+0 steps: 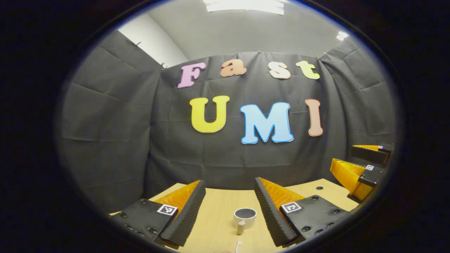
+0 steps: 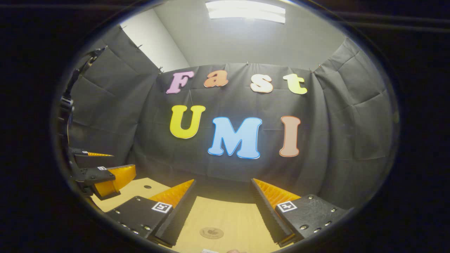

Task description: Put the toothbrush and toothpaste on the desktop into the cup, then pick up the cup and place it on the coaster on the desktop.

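Note:
A white cup [image 1: 245, 218] stands upright on the wooden desktop [image 1: 219, 205], its handle turned toward me. It sits low between the fingers of my left gripper [image 1: 230, 182], which hovers open with nothing in it. A small white tip [image 1: 239, 246], perhaps the toothbrush, pokes in at the bottom edge below the cup. In the right gripper view, a round brown coaster [image 2: 211, 232] lies flat on the desktop, below and between the fingers of my right gripper [image 2: 222, 182], which is open and holds nothing. A white object [image 2: 210, 251] shows at the bottom edge; I cannot tell what it is.
The black cloth wall closes the desktop off at the back and sides. A small dark hole [image 1: 319, 188] is in the desktop toward the right. The right gripper [image 1: 342, 154] hangs at the right of the left gripper view; the left gripper [image 2: 123, 161] shows at the left of the right gripper view.

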Action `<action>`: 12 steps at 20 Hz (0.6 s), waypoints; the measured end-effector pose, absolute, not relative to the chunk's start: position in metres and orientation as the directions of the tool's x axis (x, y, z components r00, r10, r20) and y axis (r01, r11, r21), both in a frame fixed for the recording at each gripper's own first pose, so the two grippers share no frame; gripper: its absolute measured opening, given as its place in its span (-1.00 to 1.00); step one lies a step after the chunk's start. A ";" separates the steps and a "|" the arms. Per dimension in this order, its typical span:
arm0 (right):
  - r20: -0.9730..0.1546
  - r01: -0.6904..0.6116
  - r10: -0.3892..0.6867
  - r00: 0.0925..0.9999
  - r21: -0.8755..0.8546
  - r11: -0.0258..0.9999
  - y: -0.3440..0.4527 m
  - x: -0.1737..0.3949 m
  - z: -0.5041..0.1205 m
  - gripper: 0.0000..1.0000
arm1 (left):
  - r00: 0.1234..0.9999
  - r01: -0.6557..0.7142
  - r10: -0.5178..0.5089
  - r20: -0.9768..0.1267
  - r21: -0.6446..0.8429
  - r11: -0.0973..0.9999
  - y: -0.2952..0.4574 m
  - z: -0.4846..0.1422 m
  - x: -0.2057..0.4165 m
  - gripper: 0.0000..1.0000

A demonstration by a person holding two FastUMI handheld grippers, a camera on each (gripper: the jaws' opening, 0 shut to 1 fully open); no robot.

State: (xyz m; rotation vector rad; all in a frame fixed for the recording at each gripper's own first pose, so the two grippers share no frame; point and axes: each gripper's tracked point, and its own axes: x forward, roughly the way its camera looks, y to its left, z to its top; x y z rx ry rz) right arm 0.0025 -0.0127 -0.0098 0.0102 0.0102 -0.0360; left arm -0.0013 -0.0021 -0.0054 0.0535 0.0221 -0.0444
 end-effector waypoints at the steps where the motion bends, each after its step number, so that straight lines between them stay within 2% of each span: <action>1: -0.013 0.037 -0.037 0.999 0.012 0.999 -0.013 0.003 -0.010 0.85 | 0.998 0.051 -0.050 -0.027 0.056 0.997 -0.003 -0.005 0.000 0.83; 3: -0.019 0.040 -0.039 0.999 0.015 0.999 -0.015 0.005 -0.013 0.85 | 0.997 0.068 -0.066 -0.039 0.066 0.995 -0.005 -0.007 0.000 0.83; 4: -0.024 0.043 -0.043 0.999 0.016 0.999 -0.015 0.006 -0.014 0.85 | 0.996 0.076 -0.073 -0.043 0.074 0.994 -0.005 -0.008 -0.001 1.00; 7: -0.061 0.049 -0.047 0.997 0.033 0.998 -0.016 0.007 -0.025 0.85 | 0.992 0.115 -0.110 -0.063 0.087 0.989 -0.010 -0.012 -0.001 1.00; 12: -0.226 0.019 0.000 0.974 0.084 0.996 -0.007 0.005 -0.064 0.85 | 0.959 0.191 -0.167 -0.228 0.089 0.978 -0.014 -0.040 -0.020 1.00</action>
